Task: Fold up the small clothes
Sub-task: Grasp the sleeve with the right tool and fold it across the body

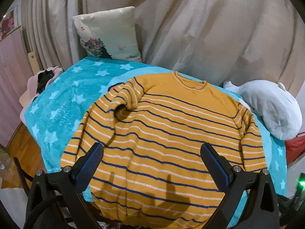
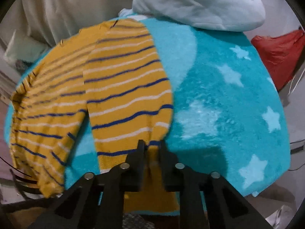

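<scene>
A small mustard-yellow sweater (image 1: 164, 133) with blue and white stripes lies flat on a turquoise star blanket (image 1: 63, 99), collar at the far side. Its left sleeve is folded over the chest. My left gripper (image 1: 152, 152) is open and empty, hovering above the sweater's lower half. In the right wrist view the sweater (image 2: 118, 87) lies left of centre, and my right gripper (image 2: 151, 147) is shut on the sweater's right sleeve cuff, near the blanket's (image 2: 228, 99) front edge.
A floral cushion (image 1: 108, 36) leans on beige drapes at the back. A pale blue plush (image 1: 270, 106) lies at the blanket's right edge, also in the right wrist view (image 2: 200, 3). A red bag (image 2: 276, 55) sits beyond it. Wooden floor shows at left.
</scene>
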